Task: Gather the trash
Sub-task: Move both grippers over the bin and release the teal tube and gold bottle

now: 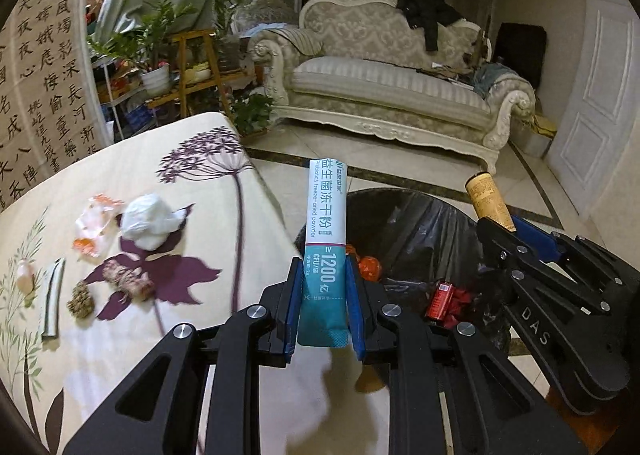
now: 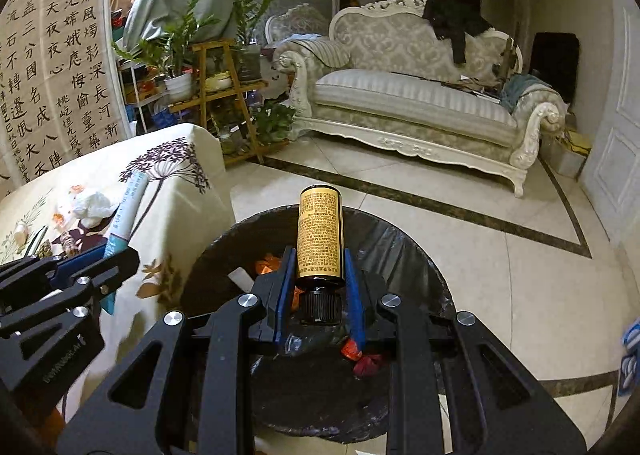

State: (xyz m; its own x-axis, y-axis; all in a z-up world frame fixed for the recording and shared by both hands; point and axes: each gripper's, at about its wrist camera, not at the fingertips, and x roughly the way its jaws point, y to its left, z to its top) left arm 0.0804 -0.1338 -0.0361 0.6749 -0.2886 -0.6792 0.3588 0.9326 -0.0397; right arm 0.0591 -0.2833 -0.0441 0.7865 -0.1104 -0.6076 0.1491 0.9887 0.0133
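Observation:
My left gripper is shut on a white and teal powder sachet, held upright at the near rim of the bin, a round one lined with a black bag. My right gripper is shut on a small brown bottle with a yellow label, held over the bin. The bottle also shows in the left wrist view, and the sachet in the right wrist view. The bin holds a red can and orange and red wrappers.
A table under a floral cloth stands left of the bin. On it lie a crumpled white tissue, an orange and white wrapper, a thin sachet, and brown scraps. A sofa and plants stand behind.

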